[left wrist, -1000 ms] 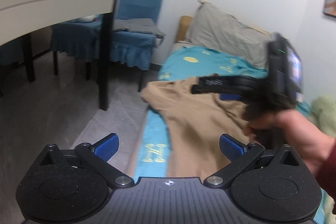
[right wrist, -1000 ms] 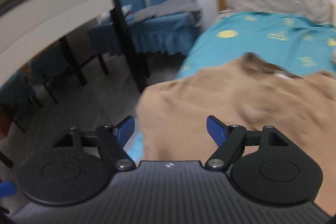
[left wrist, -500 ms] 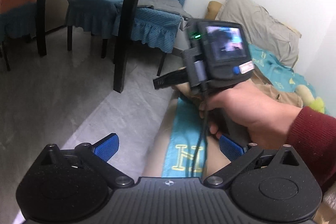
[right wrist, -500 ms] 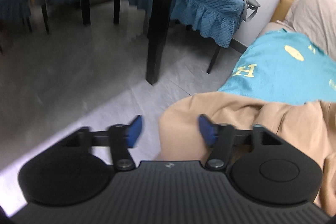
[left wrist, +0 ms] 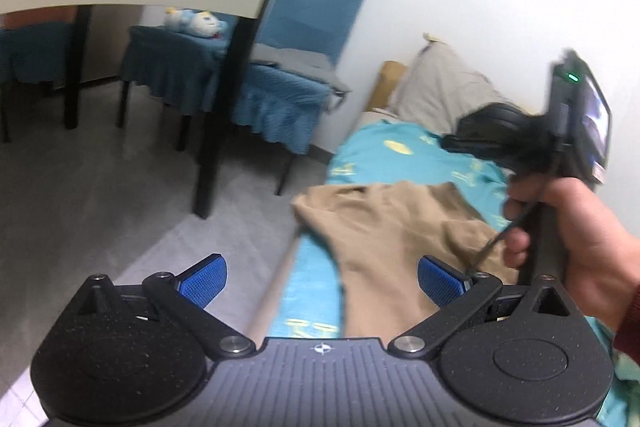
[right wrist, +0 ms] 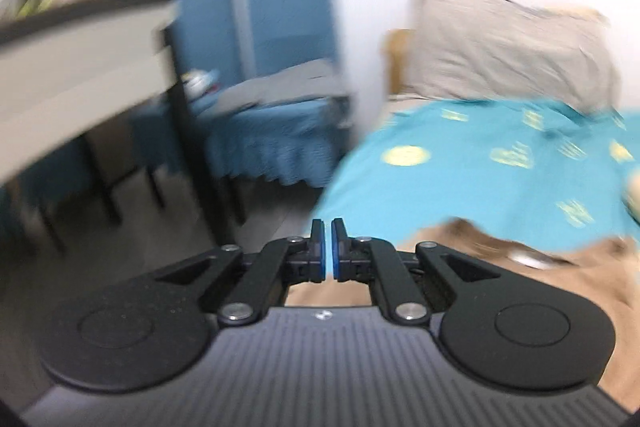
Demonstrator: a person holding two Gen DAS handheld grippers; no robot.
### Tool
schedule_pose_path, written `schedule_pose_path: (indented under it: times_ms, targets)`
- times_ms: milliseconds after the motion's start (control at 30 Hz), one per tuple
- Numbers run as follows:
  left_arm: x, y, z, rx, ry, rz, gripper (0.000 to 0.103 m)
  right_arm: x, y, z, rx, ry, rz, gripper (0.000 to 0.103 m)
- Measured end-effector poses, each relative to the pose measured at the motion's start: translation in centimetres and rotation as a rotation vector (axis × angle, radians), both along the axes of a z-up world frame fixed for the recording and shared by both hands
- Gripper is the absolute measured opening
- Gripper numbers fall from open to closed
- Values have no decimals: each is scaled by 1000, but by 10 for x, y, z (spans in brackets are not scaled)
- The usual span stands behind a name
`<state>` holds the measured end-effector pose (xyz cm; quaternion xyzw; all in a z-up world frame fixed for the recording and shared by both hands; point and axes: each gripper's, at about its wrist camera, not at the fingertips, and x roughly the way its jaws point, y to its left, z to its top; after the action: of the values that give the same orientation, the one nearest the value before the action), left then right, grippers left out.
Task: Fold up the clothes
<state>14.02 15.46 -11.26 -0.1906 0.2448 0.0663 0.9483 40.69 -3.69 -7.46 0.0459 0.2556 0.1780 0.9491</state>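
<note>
Two grippers: both up in the air over the near edge of the bed, neither touching cloth.
Left gripper (left wrist: 322,279): blue-padded fingers spread wide, nothing between them; aimed along the bed edge, so likely lining up on the garment.
Right gripper (right wrist: 329,253): pads pressed almost together, thin gap, nothing pinched; held by a hand (left wrist: 576,239) on the right, red sleeve at the wrist.
Task item: tan rumpled fabric garment (left wrist: 396,239) lies loosely spread on the teal patterned bedsheet (left wrist: 384,155), near corner hanging at the bed's left edge. No neat fold visible; shape partly hidden by the grippers.
Stage: can't tell whether a fold is in progress.
Surroundings: grey pillow (left wrist: 440,87) at far end; blue skirted chair (left wrist: 288,83) and black bench leg (left wrist: 224,107) left of the bed.
Obstructions: none on the garment; right view is motion-blurred.
</note>
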Motion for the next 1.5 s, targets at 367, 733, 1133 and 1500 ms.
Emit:
schedule_pose_path:
  times_ms: [367, 733, 1133, 1500]
  targets:
    - [4, 9, -5, -29, 93, 37, 103, -10, 39, -45, -172, 136, 221, 35]
    - [11, 38, -26, -93, 145, 139, 103, -8, 156, -94, -365, 61, 461, 80]
    - [8, 22, -23, -38, 117, 111, 103, -4, 108, -60, -318, -30, 305, 5]
    - [1, -35, -9, 49, 6, -76, 103, -16, -90, -36, 44, 16, -116, 5]
